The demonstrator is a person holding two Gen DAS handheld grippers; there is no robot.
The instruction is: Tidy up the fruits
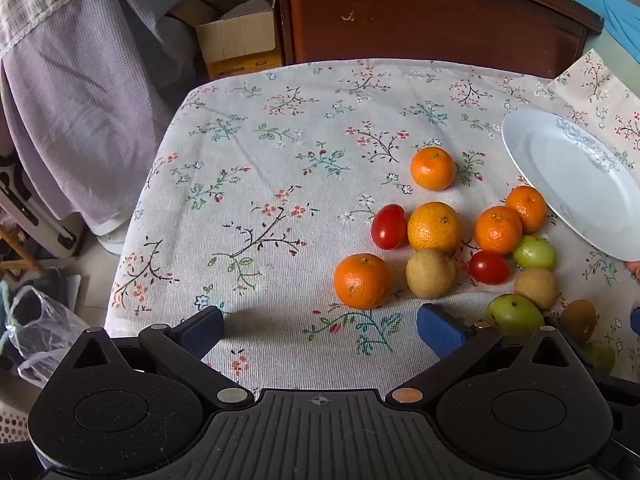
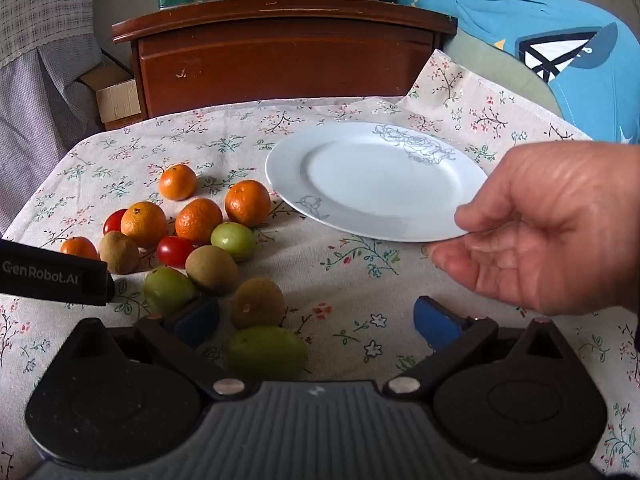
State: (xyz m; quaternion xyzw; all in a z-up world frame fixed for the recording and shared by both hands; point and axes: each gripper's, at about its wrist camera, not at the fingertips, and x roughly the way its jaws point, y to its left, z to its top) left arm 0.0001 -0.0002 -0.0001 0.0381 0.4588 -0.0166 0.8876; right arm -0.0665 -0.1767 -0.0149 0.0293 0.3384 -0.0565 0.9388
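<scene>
A heap of fruit lies on the flowered tablecloth [image 1: 260, 184]: several oranges [image 1: 362, 281], two red tomatoes [image 1: 389, 227], brown fruits [image 1: 431, 274] and green fruits [image 1: 534, 253]. My left gripper [image 1: 320, 330] is open just in front of the nearest orange, with only cloth between its blue pads. My right gripper [image 2: 316, 324] is open too. A brown fruit [image 2: 257, 303] and a green fruit [image 2: 267, 352] lie between its fingers near the left pad, and neither is pressed. A bare hand [image 2: 560, 232] holds the rim of a white plate [image 2: 376, 180], which is tilted beside the heap.
A dark wooden cabinet [image 2: 280, 60] stands behind the table's far edge, with a cardboard box [image 1: 240, 36] to its left. A blue cushion [image 2: 560, 52] lies at the back right. The table's left edge drops to floor clutter and a plastic bag [image 1: 36, 328]. The left gripper's body [image 2: 52, 278] reaches in from the left.
</scene>
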